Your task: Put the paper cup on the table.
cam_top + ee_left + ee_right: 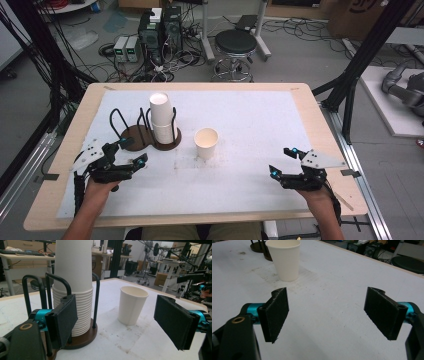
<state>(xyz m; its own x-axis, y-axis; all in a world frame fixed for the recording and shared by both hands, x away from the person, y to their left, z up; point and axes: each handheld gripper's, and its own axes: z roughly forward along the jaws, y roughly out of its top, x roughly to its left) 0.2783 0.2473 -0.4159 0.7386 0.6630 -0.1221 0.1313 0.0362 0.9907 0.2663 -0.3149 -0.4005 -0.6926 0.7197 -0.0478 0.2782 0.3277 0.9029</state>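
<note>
- Single paper cup (pixel 206 143) stands upright ahead of the left gripper (pixel 134 152), right of the cup stack (pixel 162 119); jaws wide, empty
- Right gripper (pixel 282 161) wide, empty
- Likely light, crushable; grip mid-wall gently

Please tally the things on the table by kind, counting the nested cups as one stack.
Single white paper cup: 1
Stack of nested white paper cups: 1
Brown round-based holders with black wire loops: 2
Hand-held black tongs: 2, left, right
Total: 6

A black round stool (pixel 235 44) and computer towers (pixel 161 27) stand beyond the table (pixel 310 107).
</note>
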